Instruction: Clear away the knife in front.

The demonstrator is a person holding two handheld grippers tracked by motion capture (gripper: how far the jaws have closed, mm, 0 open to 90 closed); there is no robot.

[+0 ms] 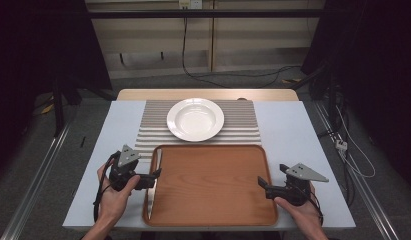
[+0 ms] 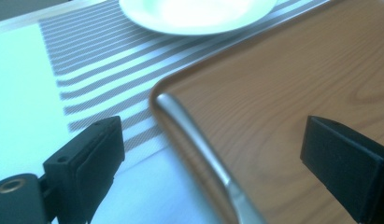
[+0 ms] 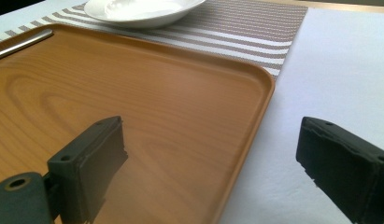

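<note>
A brown wooden tray [image 1: 213,185] lies at the table's near side. A slim silver utensil [image 1: 150,205] rests along the inside of its left rim. My left gripper [image 1: 154,179] hovers at that rim. In the left gripper view its jaws stand wide apart on either side of the utensil [image 2: 194,140], and the pads are not touching it. My right gripper [image 1: 265,188] sits at the tray's right rim [image 3: 255,116], open and holding nothing, with one jaw over the wood and the other over the white table. A hand holds each gripper.
A white deep plate [image 1: 195,119] sits on a striped placemat [image 1: 243,125] just behind the tray. The white table top [image 1: 293,130] extends on both sides of the mat. Cables lie on the floor to the right and behind the table.
</note>
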